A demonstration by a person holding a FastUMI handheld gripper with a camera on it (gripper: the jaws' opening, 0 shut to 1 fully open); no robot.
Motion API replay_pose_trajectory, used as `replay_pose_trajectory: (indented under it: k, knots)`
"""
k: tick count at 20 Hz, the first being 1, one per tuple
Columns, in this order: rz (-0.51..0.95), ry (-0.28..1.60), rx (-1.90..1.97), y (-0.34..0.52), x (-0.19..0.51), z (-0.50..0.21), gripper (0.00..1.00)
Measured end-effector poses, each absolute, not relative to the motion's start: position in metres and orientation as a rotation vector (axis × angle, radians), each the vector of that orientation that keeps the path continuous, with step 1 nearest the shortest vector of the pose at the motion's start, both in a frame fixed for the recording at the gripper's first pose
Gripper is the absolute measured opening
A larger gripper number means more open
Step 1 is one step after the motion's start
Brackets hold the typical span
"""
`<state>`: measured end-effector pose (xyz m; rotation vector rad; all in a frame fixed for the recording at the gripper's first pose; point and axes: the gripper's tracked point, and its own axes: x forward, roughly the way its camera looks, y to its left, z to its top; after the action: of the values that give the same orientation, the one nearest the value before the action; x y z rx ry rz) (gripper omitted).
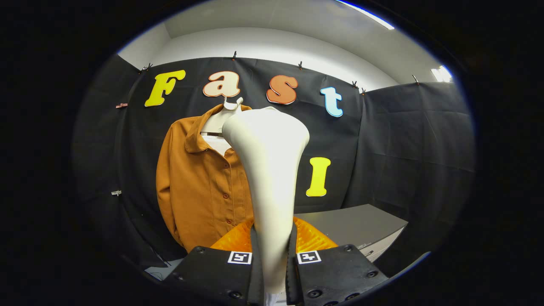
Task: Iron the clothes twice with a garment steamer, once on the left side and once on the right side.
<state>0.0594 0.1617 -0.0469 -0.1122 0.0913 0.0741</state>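
Observation:
A cream garment steamer (270, 170) stands upright between my fingers, its narrow handle clamped by both pads and its wide head flaring above. My gripper (273, 255) is shut on that handle. Beyond it hangs a rust-orange buttoned shirt (199, 187) on a white hanger (221, 117) against the black cloth wall. The steamer head covers the shirt's right half; the shirt's left sleeve, collar and button row show. The head looks a short way in front of the fabric; I cannot tell whether it touches.
A grey tabletop (361, 225) lies beyond the fingers to the right. An orange ribbed part (312, 240) sits just behind the fingers at the steamer's base. Black cloth walls close the booth on both sides.

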Motion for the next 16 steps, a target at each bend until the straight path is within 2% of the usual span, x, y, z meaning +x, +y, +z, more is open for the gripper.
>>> replay_pose_trajectory:
  k: [16]
  knots:
    - [0.086,0.086,-0.089,0.1572,0.0613,-0.0454,0.24]
